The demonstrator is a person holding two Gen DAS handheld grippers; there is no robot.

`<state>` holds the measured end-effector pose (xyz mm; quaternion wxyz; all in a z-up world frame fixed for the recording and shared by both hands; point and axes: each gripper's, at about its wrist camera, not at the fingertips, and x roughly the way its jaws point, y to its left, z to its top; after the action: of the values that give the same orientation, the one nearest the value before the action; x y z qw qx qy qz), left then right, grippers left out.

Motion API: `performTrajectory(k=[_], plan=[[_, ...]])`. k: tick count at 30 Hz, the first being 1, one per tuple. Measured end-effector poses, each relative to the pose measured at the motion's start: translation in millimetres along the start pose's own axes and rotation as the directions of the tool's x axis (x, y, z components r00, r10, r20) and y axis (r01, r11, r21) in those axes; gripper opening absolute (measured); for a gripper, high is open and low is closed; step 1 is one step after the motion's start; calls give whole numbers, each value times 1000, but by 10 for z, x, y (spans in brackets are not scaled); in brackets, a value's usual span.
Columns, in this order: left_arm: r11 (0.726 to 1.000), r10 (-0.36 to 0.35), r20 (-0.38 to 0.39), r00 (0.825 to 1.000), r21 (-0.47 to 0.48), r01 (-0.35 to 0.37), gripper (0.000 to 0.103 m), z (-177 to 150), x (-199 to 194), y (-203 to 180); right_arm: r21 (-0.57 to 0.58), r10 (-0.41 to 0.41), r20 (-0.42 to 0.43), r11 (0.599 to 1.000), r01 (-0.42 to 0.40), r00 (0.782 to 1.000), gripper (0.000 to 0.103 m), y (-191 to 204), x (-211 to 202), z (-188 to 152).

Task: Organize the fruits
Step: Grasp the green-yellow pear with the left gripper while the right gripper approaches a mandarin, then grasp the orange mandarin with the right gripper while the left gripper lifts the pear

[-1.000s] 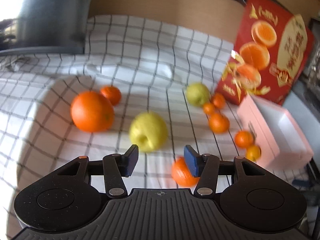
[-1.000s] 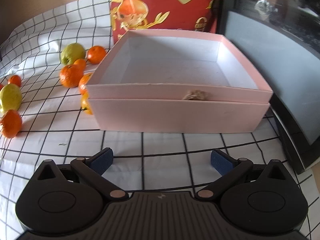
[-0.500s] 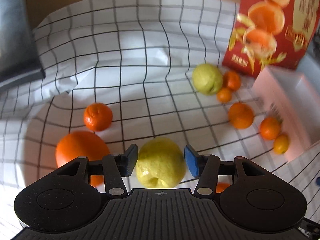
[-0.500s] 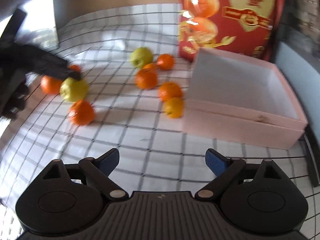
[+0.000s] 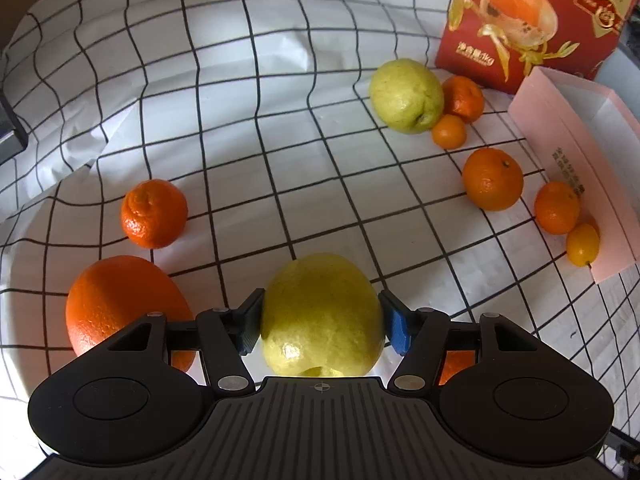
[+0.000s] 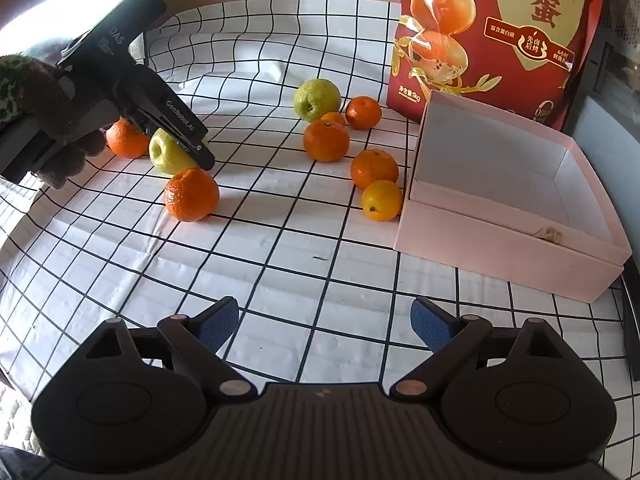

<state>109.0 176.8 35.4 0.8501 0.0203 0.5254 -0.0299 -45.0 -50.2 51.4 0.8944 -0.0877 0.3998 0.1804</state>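
My left gripper is shut on a yellow-green apple; both blue pads touch its sides. In the right wrist view the same apple sits on the cloth under the left gripper. A big orange lies just left of it, a tangerine behind. A second green apple and several tangerines lie near the empty pink box. My right gripper is open and empty above the cloth in front.
A red food bag stands behind the pink box. A checked cloth covers the table. A tangerine lies just in front of the held apple. A dark appliance edge is at far left.
My left gripper moved forward around the yellow-green apple and closed on it. My right gripper pulled back and turned left, away from the pink box, still open.
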Motion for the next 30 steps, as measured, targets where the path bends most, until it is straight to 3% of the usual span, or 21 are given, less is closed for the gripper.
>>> performTrajectory(k=[4,9,18,24,27,29,30], plan=[[999,-28,72,997,-45,31,65,-215,-95,36,-8,7,-8,1000,-7,1000,93,14,53,-14],[975,-74,144,987,-197,102,65,-678,-353,188,-56,38,-1,998,-38,999,93,136,122,49],[922,-48,231,972,-363,132,65,-1514,-896,282,-233,128,60,966,-110,990,92,699,450,344],[913,-45,245,969,-384,139,65,-1742,-1066,278,-287,180,74,946,-152,981,81,1012,778,541],[920,-47,241,969,-368,136,65,-1798,-1075,222,-280,178,51,947,-157,983,67,1071,876,596],[925,-60,237,970,-352,143,65,-1804,-1076,164,-268,169,48,951,-150,984,48,1040,861,609],[927,-76,234,969,-341,155,65,-1799,-1070,122,-264,175,48,952,-156,983,48,1010,815,611]])
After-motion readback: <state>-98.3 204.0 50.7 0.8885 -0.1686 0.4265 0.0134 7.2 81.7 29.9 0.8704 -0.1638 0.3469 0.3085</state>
